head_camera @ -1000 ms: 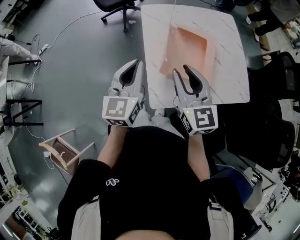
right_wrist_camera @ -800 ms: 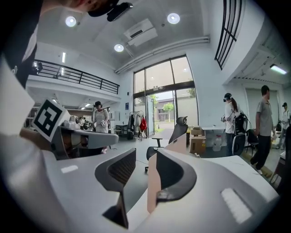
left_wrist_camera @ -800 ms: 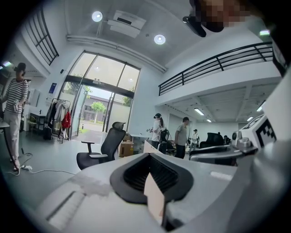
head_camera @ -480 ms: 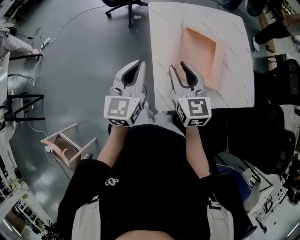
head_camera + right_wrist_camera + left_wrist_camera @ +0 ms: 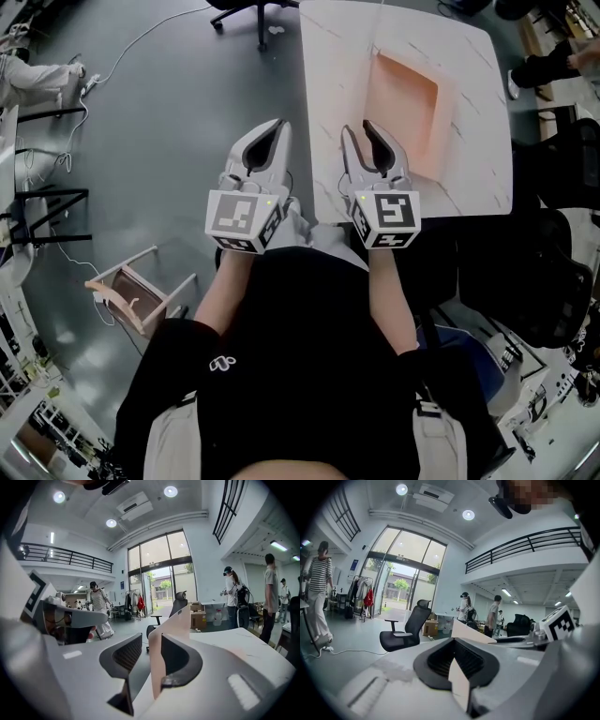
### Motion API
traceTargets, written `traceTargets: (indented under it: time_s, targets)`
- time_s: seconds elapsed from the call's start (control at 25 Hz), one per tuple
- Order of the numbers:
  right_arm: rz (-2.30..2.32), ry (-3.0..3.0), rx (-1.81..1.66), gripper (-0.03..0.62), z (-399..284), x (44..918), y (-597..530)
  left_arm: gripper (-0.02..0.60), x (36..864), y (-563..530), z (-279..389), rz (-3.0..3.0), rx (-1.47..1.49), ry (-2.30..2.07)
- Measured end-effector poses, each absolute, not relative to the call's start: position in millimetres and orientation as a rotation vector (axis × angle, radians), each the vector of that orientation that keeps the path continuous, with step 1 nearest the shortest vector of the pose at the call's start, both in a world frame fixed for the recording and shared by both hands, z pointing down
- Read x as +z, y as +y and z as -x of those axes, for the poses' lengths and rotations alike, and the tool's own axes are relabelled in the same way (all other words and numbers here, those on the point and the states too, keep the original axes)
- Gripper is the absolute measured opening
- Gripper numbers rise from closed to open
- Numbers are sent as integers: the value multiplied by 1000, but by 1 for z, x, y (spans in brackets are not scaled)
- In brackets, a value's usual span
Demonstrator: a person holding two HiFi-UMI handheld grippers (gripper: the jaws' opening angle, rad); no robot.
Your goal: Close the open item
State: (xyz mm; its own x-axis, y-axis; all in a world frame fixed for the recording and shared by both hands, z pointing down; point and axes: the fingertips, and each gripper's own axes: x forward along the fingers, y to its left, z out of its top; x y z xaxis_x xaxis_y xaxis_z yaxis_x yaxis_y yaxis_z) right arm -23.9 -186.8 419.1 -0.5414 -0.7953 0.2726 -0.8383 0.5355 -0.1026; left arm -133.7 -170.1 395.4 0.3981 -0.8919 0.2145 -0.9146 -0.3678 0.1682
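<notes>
A peach-coloured open box [image 5: 405,101] lies on the white marble table [image 5: 469,178], its flaps spread and its inside showing. My right gripper [image 5: 357,132] hovers over the table's front left edge, just short of the box's near left corner and not touching it. Its jaws stand apart and are closing, with nothing between them. In the right gripper view a peach side of the box [image 5: 177,619] rises just beyond the gap. My left gripper [image 5: 274,125] hangs over the grey floor left of the table, its fingertips together and empty.
A black office chair [image 5: 246,11] stands beyond the table's far left corner. A wooden stool [image 5: 131,295] lies tipped on the floor at the left, with a cable [image 5: 141,42] trailing further off. Dark chairs [image 5: 548,272] crowd the table's right side. Several people stand in the hall.
My right gripper has drawn back from the box's front edge and to the left, toward the table's front left edge. The left gripper has barely moved.
</notes>
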Motion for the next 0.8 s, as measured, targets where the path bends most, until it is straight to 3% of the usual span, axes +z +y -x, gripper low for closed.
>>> traceTargets:
  time_s: [0.08,0.16,0.2,0.8]
  targets:
    - [-1408,-2574,339,117,22,418,-187,0,395,-171,132,-2406,126,-1574]
    - [-1440,-2559,341,43,19,418,-187,0,395,-171,130,-2410,125,-1562]
    - [-1452,-2554,341,37,18,418,-187,0,396,-171,129,-2412,124,-1557]
    - [-1614,-2564,520,12,-26,419,-183,0,400,-173,99,-2463,150,-1469]
